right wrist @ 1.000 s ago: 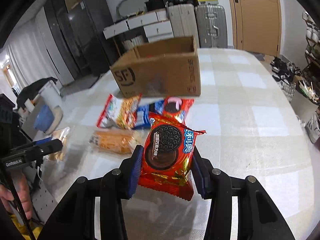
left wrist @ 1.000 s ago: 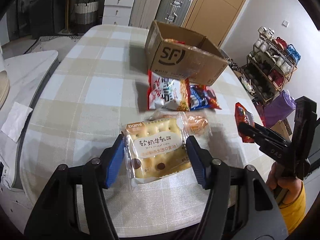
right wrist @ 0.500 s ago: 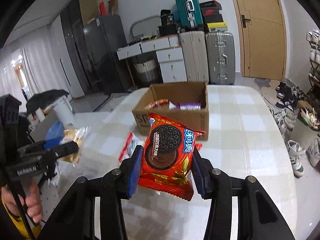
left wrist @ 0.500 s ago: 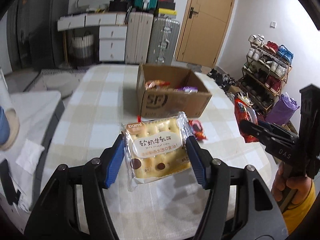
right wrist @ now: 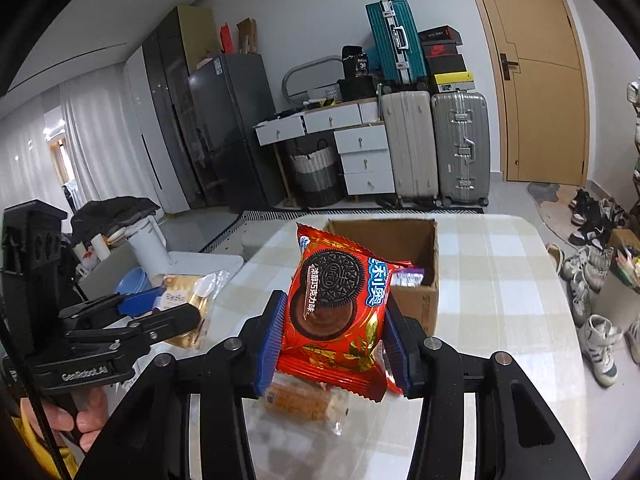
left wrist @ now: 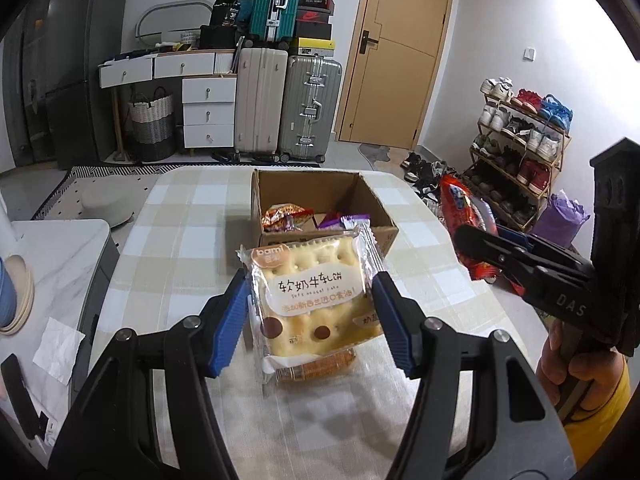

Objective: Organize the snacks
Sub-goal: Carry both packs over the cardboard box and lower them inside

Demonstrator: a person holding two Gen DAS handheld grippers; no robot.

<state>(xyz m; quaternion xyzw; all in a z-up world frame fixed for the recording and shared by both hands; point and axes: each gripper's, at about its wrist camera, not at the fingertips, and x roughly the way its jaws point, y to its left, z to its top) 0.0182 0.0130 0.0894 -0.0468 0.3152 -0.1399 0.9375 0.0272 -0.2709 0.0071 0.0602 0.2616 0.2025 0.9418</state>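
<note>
Two packets are up off the table [left wrist: 168,240] now, where a second ago both hung just above the checked cloth. On the left, my left gripper [left wrist: 312,320] has its blue jaws clamped on the sides of the biscuit packet [left wrist: 314,300], a clear wrapper reading "bami" at its top corner, with Chinese lettering and a small English line on the white label. Since the earlier frame the cardboard box [left wrist: 320,196] has dropped lower in view, so I now look into its open top and see wrapped snacks inside, and the "SF" mark on its side is hidden. An orange-wrapped snack [right wrist: 304,396] lies on the table under the held packets. To the right, my right gripper [right wrist: 332,336] grips the red Oreo packet [right wrist: 336,304], "OREO" stamped on the pictured cookie. That gripper's side reads "DAS"; the left one's reads "GenRobot.AI".
</note>
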